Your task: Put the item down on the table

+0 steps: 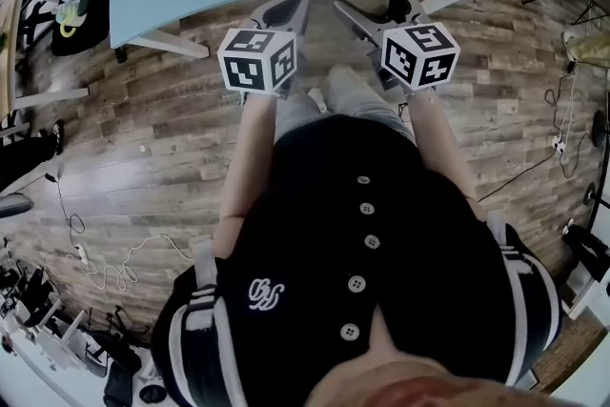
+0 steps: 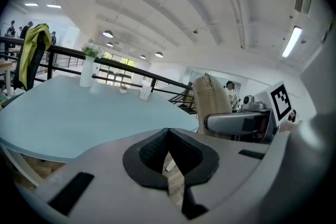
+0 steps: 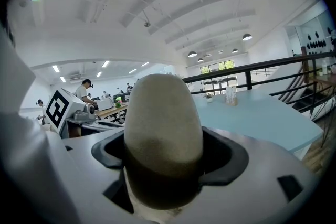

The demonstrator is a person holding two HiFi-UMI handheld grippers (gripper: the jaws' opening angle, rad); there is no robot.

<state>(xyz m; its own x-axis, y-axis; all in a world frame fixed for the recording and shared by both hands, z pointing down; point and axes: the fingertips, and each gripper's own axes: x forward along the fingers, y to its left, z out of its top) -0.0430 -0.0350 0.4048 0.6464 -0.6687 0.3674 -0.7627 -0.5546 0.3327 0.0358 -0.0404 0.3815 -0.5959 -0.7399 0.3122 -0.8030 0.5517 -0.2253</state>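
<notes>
This is looking like a large open-plan office or lab floor. A white ribbed ceiling [image 2: 173,2] is arching overhead, with round dark pendant lamps [image 3: 247,36] hanging from it and long strip lights [image 2: 291,42] glowing. A black metal railing [image 2: 131,70] is running behind the pale blue smooth-topped table [image 2: 79,113], where a tall white vase of greenery [image 2: 86,68] is standing. Far off, people [image 3: 85,89] are working at wooden desks loaded with equipment [image 3: 111,109]. Brown wood-plank flooring [image 1: 143,138] is lying underfoot, thin white cables [image 1: 105,267] are trailing across it, and a yellow-green jacket [image 2: 32,52] is hanging at the left.
</notes>
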